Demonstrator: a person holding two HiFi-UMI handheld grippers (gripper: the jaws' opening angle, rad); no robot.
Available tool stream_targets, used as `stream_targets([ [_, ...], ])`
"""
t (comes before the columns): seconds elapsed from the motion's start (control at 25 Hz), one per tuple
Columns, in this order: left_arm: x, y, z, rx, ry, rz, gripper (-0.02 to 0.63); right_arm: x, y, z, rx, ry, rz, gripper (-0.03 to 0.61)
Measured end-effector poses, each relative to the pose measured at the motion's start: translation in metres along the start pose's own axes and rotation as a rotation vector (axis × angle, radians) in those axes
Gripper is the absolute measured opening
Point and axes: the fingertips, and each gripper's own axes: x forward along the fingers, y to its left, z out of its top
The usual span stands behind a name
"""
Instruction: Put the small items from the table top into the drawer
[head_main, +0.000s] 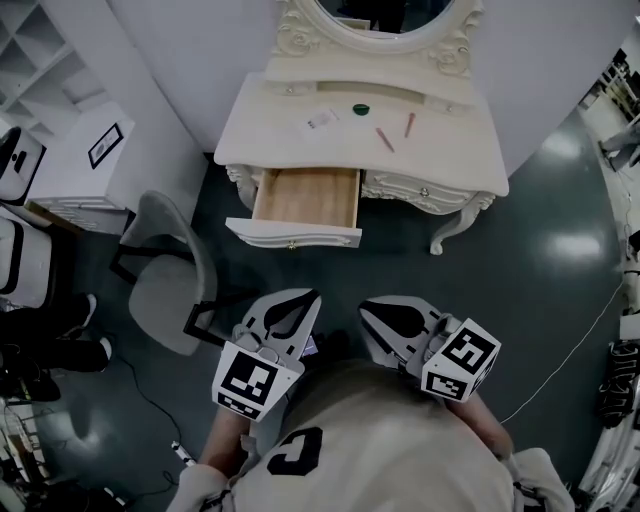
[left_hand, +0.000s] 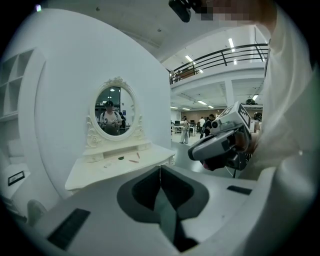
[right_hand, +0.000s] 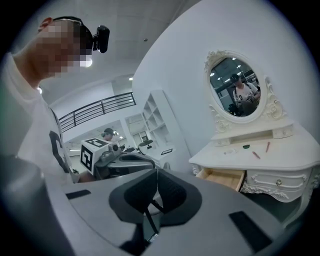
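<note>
With the drawer (head_main: 305, 197) open and nothing picked up yet, the left gripper (head_main: 308, 300) and right gripper (head_main: 366, 308), both closed and empty, must reach the table (head_main: 455, 155) and open.

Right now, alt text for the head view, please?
A white dressing table has its drawer open, bare wood inside; on top lie a green item, two reddish sticks and a pale packet. The left tool and right tool are shut, near the person's body.
</note>
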Motion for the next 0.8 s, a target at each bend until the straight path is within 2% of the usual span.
stream_targets([
  [0.36,-0.001,0.044,-0.002,0.002,-0.016,0.004,0.057,0.051,-0.001,0.005,-0.003,0.034,0.018,0.028],
  [0.8,0.032,0.059,0.010,-0.045,-0.015,0.015,0.057,0.052,-0.038,0.015,0.026,0.033,0.015,0.028],
])
